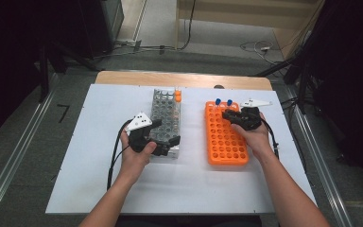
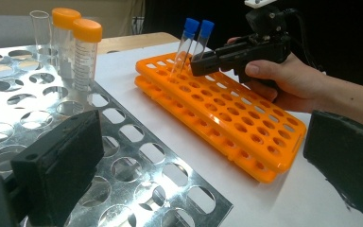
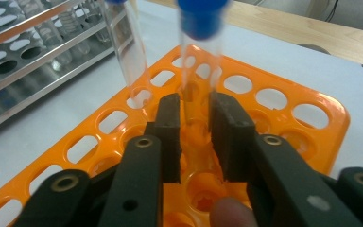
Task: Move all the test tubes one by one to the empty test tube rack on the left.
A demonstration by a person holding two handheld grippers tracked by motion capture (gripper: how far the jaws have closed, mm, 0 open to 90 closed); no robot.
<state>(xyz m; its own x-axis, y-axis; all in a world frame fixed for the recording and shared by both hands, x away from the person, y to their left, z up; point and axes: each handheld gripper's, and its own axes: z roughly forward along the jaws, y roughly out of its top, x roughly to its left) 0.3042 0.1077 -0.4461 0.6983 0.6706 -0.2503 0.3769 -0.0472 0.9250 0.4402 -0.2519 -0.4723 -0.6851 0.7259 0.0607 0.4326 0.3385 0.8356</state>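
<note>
Where it stands in the orange rack (image 3: 312, 118) | tube (image 3: 199, 71): clear, blue-capped | right claw (image 3: 196, 125): clamped on it

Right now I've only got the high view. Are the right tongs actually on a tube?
Observer: Yes. The right tongs are shut on a blue-capped tube, low on its clear body, and the tube stands in the orange rack.
Operator: The other blue one?
Observer: The second blue-capped tube stands in a nearby hole, and nothing touches it.
Operator: Left tongs?
Observer: The left tongs are open, with one jaw over the metal rack and nothing gripped.
</note>
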